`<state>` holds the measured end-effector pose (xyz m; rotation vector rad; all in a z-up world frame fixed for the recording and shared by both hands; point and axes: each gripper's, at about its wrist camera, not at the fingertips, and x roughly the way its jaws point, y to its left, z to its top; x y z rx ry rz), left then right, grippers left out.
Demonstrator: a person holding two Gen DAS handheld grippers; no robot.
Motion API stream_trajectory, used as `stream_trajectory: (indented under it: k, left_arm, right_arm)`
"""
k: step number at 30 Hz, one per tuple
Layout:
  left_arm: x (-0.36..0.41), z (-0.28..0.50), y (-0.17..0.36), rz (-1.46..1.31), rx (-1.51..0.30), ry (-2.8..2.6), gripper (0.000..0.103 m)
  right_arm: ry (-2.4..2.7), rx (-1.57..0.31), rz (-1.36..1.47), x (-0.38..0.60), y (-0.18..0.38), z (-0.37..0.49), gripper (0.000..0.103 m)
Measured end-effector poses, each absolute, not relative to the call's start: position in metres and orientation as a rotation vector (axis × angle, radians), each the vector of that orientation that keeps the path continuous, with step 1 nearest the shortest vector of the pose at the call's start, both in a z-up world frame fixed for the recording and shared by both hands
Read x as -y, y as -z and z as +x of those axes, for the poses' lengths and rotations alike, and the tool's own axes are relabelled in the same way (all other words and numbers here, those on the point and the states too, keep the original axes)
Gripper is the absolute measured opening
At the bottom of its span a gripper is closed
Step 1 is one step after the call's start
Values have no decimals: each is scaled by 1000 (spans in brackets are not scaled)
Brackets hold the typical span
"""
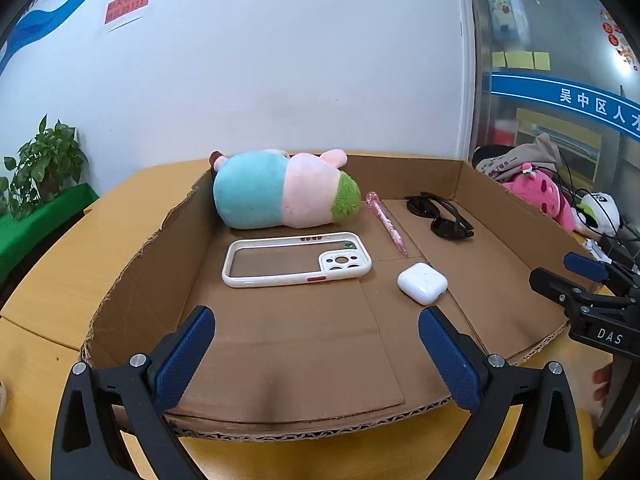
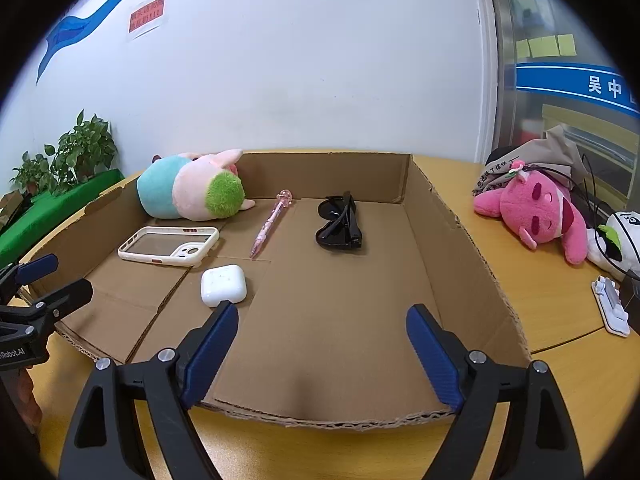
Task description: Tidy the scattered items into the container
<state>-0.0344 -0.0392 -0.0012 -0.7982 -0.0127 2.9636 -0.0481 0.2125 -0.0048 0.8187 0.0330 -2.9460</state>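
Both jaws stand spread with nothing between them — the left hand-held gripper [image 1: 316, 354] and the right hand-held gripper [image 2: 322, 350] sit at the near edge of the cardboard tray [image 2: 460, 248] on the counter [image 2: 552, 296]; inside lie a plush toy [image 1: 280, 190], phone case [image 1: 296, 266], pink pen [image 1: 386, 224], sunglasses [image 1: 440, 216] and white earbud case [image 1: 422, 282], all apart.

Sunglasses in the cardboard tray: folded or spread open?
Folded. The sunglasses lie on the cardboard tray floor with both temple arms crossed over the dark lenses.
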Motion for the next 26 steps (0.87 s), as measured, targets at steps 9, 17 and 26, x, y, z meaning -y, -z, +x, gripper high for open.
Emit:
stream_trajectory:
  k: [9,17,26]
  left_arm:
    - [42,-32,-1,-809,43,-2962,103]
    - [43,-32,-1,-811,46,-2963,103]
    - [42,-32,-1,-812,46,-2962,103]
  right_arm:
    - [2945,-33,819,-213,5,-48,86]
    - [2945,-34,819,-213,5,-48,86]
    - [2944,-34,819,-213,5,-48,86]
